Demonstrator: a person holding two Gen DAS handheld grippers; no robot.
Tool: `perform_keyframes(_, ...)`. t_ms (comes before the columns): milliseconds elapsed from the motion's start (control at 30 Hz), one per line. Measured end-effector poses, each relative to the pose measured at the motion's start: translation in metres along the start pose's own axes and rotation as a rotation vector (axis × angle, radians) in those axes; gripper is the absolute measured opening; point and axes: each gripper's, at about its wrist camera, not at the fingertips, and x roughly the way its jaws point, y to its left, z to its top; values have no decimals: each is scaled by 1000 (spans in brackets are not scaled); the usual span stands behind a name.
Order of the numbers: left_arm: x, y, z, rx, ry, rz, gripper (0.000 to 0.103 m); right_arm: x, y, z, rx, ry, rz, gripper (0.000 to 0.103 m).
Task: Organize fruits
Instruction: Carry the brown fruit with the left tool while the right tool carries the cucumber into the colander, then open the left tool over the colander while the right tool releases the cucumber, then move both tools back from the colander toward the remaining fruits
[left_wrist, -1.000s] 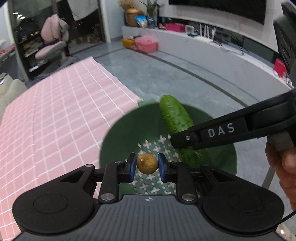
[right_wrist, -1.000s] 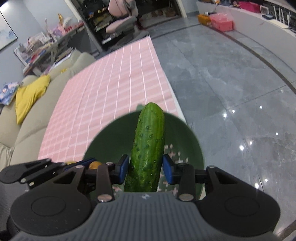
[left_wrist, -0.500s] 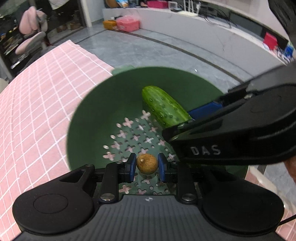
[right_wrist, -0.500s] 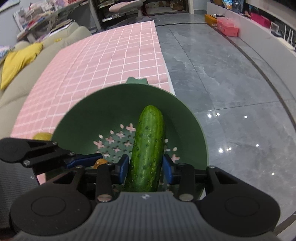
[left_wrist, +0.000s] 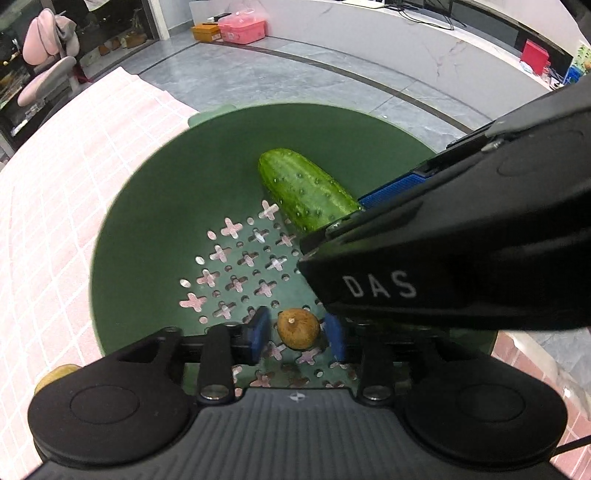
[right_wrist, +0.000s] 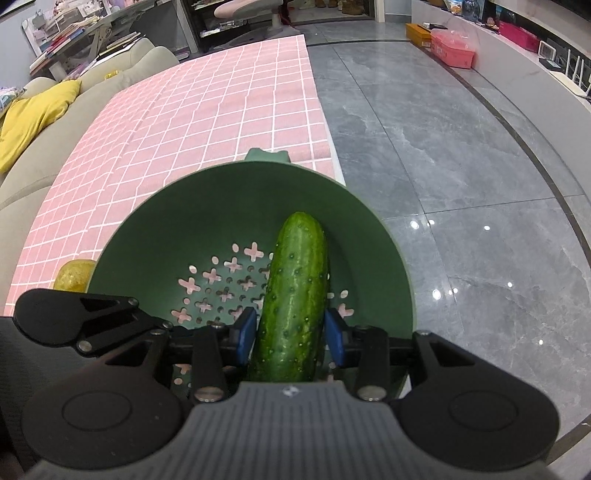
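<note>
A green colander bowl (left_wrist: 155, 221) with cross-shaped holes sits at the table's corner; it also shows in the right wrist view (right_wrist: 207, 206). My left gripper (left_wrist: 297, 334) is open inside the bowl, its pads apart from a small brown round fruit (left_wrist: 298, 328) that lies on the bowl's floor between them. My right gripper (right_wrist: 291, 334) is low in the bowl around a green cucumber (right_wrist: 295, 295); its pads stand slightly off the cucumber's sides. The cucumber's tip (left_wrist: 303, 192) rests against the bowl's far wall. The right gripper's body hides the bowl's right side in the left wrist view.
A pink checked tablecloth (right_wrist: 207, 103) covers the table beyond the bowl. A yellow-brown fruit (right_wrist: 74, 278) lies on the cloth at the bowl's left. Grey tiled floor (right_wrist: 443, 147) drops off to the right of the table edge. A beige sofa with a yellow cushion (right_wrist: 33, 110) stands left.
Both grippers have lowered into the bowl. The left jaws have opened and let go of the brown fruit. The right jaws have widened around the cucumber, which now rests in the bowl.
</note>
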Motion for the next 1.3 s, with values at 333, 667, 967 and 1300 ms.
perform_keyframes(333,-30,11,0,-36,-53,33,69,-13,-1,3,43,-24,47,38)
perform_keyframes(667,-86,13,-14,-108,-147,49,73,-47,-5,5,91,-102,93,42)
perform_keyframes(967,-150,31,-83,-255,-198,90,74,-86,10,-14,88,-187,123,42)
perform_keyframes(1300,-174,46,-170,-431,-223,142,74,-123,69,-70,-132,-249,141,41)
